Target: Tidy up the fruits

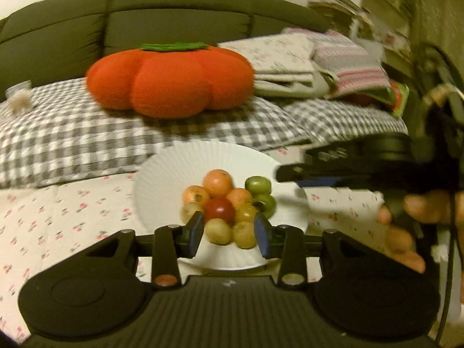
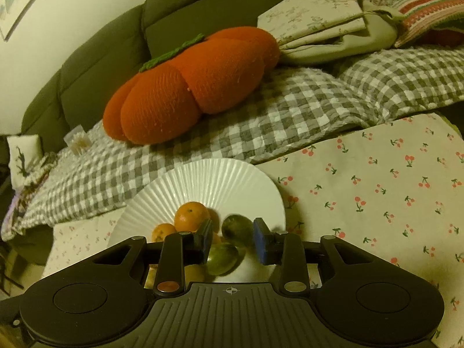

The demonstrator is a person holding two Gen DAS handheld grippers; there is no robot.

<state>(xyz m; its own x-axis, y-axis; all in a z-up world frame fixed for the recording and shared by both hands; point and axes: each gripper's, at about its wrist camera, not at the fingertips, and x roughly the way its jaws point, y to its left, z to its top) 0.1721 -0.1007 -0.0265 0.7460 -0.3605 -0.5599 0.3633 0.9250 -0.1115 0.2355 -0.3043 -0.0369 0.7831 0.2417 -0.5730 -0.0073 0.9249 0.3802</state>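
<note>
A white ribbed plate (image 1: pixel 174 168) on the cherry-print cloth holds a pile of small fruits: orange ones (image 1: pixel 217 182), a red one (image 1: pixel 220 210), yellow-brown ones (image 1: pixel 218 231) and two green ones (image 1: pixel 258 185). My left gripper (image 1: pixel 229 232) is open just above the near fruits, holding nothing. My right gripper (image 2: pixel 232 239) is open over the plate (image 2: pixel 214 179), its fingers on either side of the green fruits (image 2: pixel 236 229), not closed on them. An orange fruit (image 2: pixel 191 216) lies just left. The right gripper also shows in the left wrist view (image 1: pixel 293 172), coming in from the right.
A big orange pumpkin cushion (image 1: pixel 171 81) lies on a grey checked blanket (image 1: pixel 72 145) behind the plate. Folded linens (image 1: pixel 290 61) are stacked at the back right. A dark green sofa back (image 1: pixel 116 23) stands behind. Cherry-print cloth (image 2: pixel 377 191) extends to the right.
</note>
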